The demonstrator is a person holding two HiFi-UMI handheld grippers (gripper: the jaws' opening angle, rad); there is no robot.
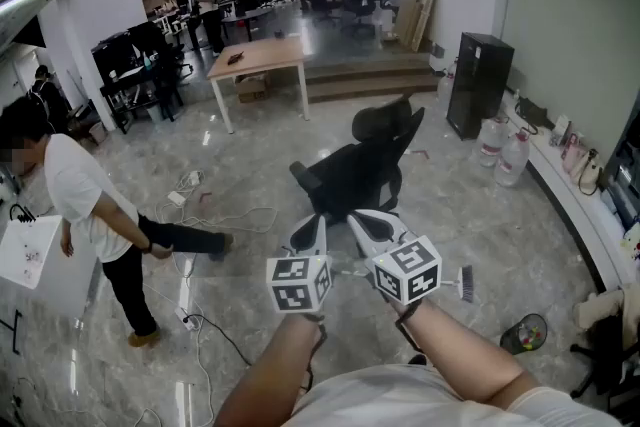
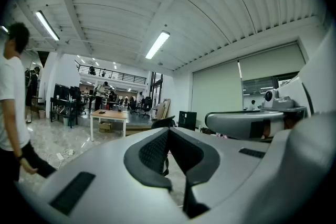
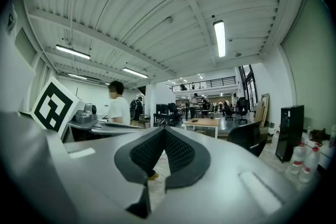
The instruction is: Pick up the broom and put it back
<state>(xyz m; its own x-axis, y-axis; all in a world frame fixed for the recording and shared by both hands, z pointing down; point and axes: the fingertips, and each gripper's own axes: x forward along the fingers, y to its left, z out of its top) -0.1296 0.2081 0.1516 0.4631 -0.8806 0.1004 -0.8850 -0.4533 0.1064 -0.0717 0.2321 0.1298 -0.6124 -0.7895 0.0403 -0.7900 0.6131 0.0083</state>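
Observation:
The broom (image 1: pixel 464 283) lies on the marble floor in the head view, its dark bristle head just right of my right hand and its thin handle running left behind the marker cubes. Both grippers are held level side by side above it, pointing away toward a black office chair (image 1: pixel 365 170). My left gripper (image 1: pixel 308 233) (image 2: pixel 168 131) has its pads meeting at the tip with nothing between them. My right gripper (image 1: pixel 370 225) (image 3: pixel 164 129) is shut and empty as well. The broom appears in neither gripper view.
A person in a white shirt (image 1: pixel 90 205) stands at the left near cables and a power strip (image 1: pixel 185 315) on the floor. A wooden table (image 1: pixel 258 60) stands further back. Water jugs (image 1: pixel 505 153) and a black cabinet (image 1: pixel 478 83) line the right wall. A small bin (image 1: pixel 525 333) sits near right.

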